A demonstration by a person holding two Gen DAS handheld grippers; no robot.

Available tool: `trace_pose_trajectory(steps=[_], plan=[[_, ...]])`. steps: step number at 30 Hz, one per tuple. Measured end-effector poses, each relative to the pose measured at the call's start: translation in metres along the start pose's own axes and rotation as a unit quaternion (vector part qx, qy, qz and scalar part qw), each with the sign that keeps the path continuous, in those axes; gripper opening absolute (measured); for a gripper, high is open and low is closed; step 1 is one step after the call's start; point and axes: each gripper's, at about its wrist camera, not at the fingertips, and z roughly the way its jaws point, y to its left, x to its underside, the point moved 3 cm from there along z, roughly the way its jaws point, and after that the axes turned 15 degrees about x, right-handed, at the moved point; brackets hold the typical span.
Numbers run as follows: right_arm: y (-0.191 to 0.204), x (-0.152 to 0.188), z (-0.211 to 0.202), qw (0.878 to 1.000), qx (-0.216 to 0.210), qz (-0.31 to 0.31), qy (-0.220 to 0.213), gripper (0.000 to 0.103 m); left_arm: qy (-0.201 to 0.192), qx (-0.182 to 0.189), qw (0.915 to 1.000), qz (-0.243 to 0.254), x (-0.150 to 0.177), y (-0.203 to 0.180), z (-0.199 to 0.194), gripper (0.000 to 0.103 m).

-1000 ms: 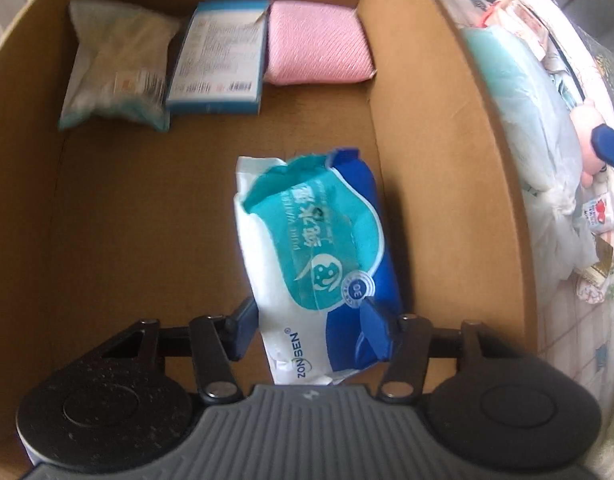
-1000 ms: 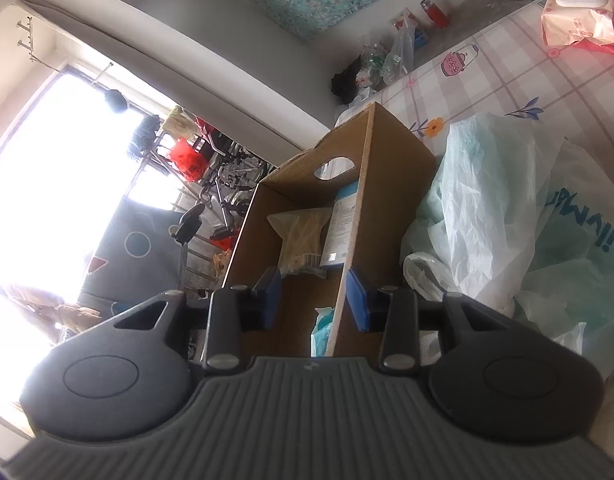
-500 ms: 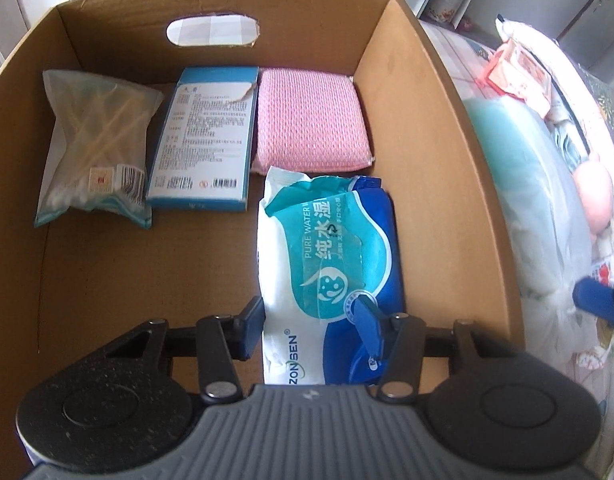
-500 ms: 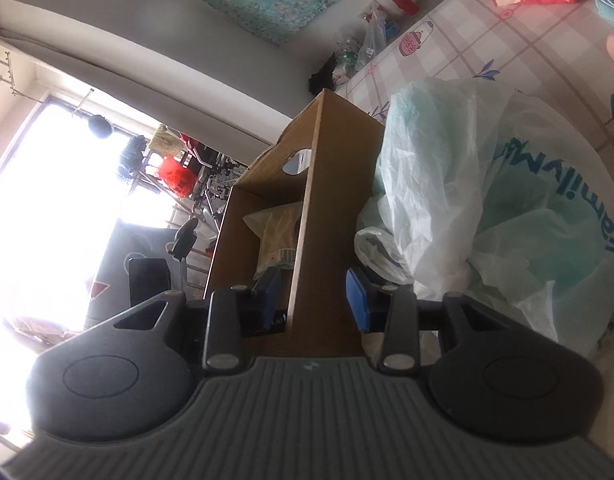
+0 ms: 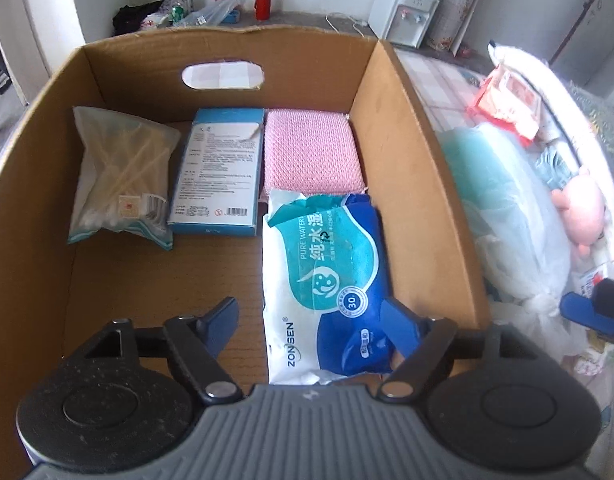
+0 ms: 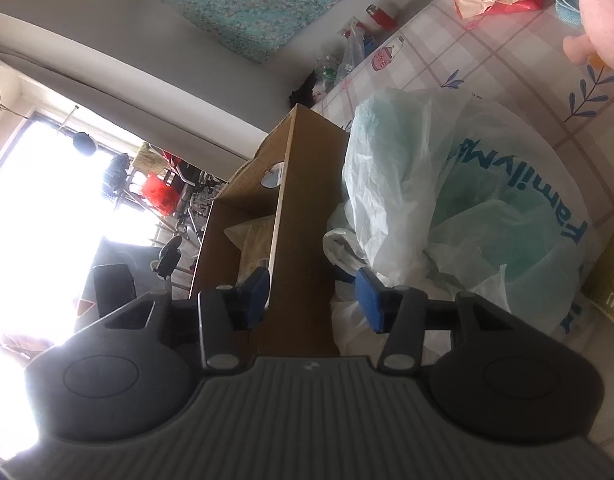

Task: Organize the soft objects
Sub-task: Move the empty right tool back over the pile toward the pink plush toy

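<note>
While its jaws are opening, the left hand-held gripper point(image 5: 311, 320) hangs over the near end of the wipes point(image 5: 327, 284), with the fingers wide on either side of the pack and no pad pressing on it. The wipes lie flat on the floor of the box point(image 5: 427, 184), along its right wall, their far end touching the pink cloth point(image 5: 313, 152) in the far right corner. Left of the cloth lies a blue carton point(image 5: 219, 172), and left of that a bag of swabs point(image 5: 119, 176), both against the far wall under the handle hole point(image 5: 223, 75).

Outside the right wall, a large plastic bag point(image 5: 507, 200) rests on the table point(image 6: 519, 76), with a pink plush toy point(image 5: 583, 208) and a red-and-white pack point(image 5: 507, 100) beyond it.

The right hand-held gripper point(image 6: 311, 298) is tilted on its side, its jaws also opening at a middling width; the box wall point(image 6: 303, 240) shows in the gap between the fingers, but I cannot tell whether it is actually between them or only behind. The plastic bag point(image 6: 447, 200) sits just beside its right finger. One of its blue fingers point(image 5: 587, 312) shows at the right edge of the left view.
</note>
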Motion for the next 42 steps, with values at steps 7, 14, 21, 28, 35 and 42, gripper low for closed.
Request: trace_pose_trajectory(steps=[7,14,21,28,35,42], plan=[[-0.007,0.007,-0.013,1.0,0.001,0.004,-0.01,0.051,-0.089,-0.029,0.9955,0.013,0.013,-0.012,-0.055,0.083],[-0.023,0.011,-0.036,0.999,-0.003,0.019,-0.036,0.052,-0.186,-0.019,0.9818,0.036,0.034,-0.054,-0.108,0.091],[-0.053,0.011,-0.067,0.997,-0.002,0.036,-0.072,0.052,-0.206,0.034,0.9751,0.073,0.039,-0.129,-0.098,0.094],[-0.103,-0.003,-0.097,0.991,0.026,0.062,-0.112,0.052,-0.16,0.093,0.9742,0.129,0.032,-0.215,-0.023,0.094],[-0.148,-0.055,-0.124,0.982,0.094,0.05,-0.153,0.056,-0.114,0.118,0.971,0.174,0.023,-0.275,0.054,0.094],[-0.184,-0.143,-0.111,0.973,0.169,0.011,-0.16,0.066,-0.082,0.135,0.9711,0.178,0.013,-0.284,0.097,0.094]])
